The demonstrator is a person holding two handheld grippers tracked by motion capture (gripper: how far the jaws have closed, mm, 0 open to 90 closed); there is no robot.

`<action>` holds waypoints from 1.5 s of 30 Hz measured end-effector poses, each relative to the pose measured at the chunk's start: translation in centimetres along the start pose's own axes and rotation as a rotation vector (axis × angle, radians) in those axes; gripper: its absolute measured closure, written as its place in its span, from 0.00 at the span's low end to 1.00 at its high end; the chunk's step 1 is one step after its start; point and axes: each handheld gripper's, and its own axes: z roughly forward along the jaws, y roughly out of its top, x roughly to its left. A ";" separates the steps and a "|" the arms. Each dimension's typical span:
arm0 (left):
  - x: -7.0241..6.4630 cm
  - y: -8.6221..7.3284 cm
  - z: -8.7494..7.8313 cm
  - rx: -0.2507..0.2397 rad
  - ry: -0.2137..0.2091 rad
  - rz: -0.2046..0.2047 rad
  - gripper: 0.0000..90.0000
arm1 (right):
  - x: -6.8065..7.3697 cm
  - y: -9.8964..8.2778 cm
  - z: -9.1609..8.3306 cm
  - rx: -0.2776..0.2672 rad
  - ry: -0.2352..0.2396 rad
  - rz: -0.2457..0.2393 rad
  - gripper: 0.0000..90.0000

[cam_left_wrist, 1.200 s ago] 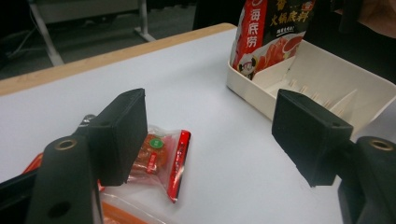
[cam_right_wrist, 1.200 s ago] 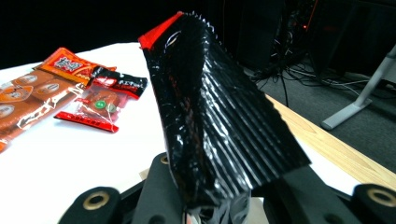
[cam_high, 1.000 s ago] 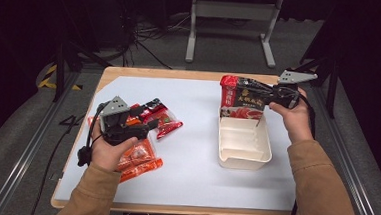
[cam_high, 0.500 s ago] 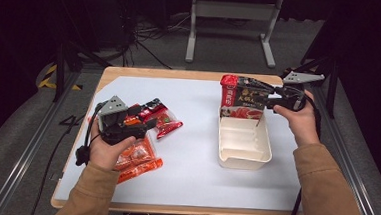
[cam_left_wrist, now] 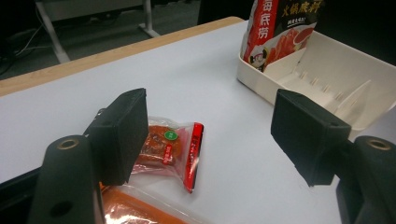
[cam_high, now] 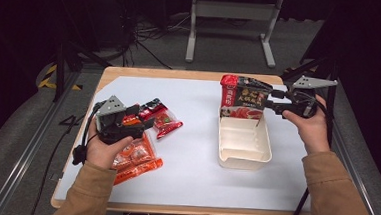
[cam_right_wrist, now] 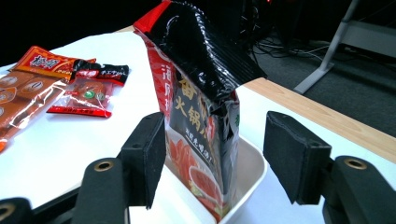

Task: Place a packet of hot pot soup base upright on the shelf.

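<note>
High view showed the white tray [cam_high: 244, 150] on the right half of the table [cam_high: 190, 77], and everything else is easiest placed from it. A tall black-and-red sauce bag [cam_high: 243, 98] stood upright in the tray's far end, its base inside the rim. The right gripper [cam_high: 271, 98] sat at the bag's right side, level with its upper half. In the right gripper view the jaws stood apart, one pad close against the bag's face and the other clear of it — released, not squeezing. My guess was that the bag had been stood on end there so it would lean on the tray's far wall and leave the ribbed floor nearer the person free.

Well to the left of the tray lay the small snack packets: a red-edged packet [cam_left_wrist: 169, 149] flat on the white sheet, and a larger orange packet [cam_high: 138, 157] beside it, partly under the person's left hand [cam_high: 106, 150]. The left gripper [cam_high: 140, 120] hovered just above them, jaws wide and holding nothing — probably lined up on the red-edged one as the next thing bound for the tray.
</note>
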 end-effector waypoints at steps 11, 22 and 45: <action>0.4 0.2 -0.4 0.006 -0.026 0.029 0.34 | 1.4 -0.7 -2.3 -0.006 0.015 -0.006 0.41; 1.2 0.5 -1.1 0.026 -0.051 0.060 0.38 | 2.8 -1.4 -3.8 -0.009 0.030 -0.010 0.41; 6.9 -0.9 -2.9 -0.012 0.094 -0.048 0.33 | 4.8 -3.4 -3.6 -0.031 0.045 -0.033 0.50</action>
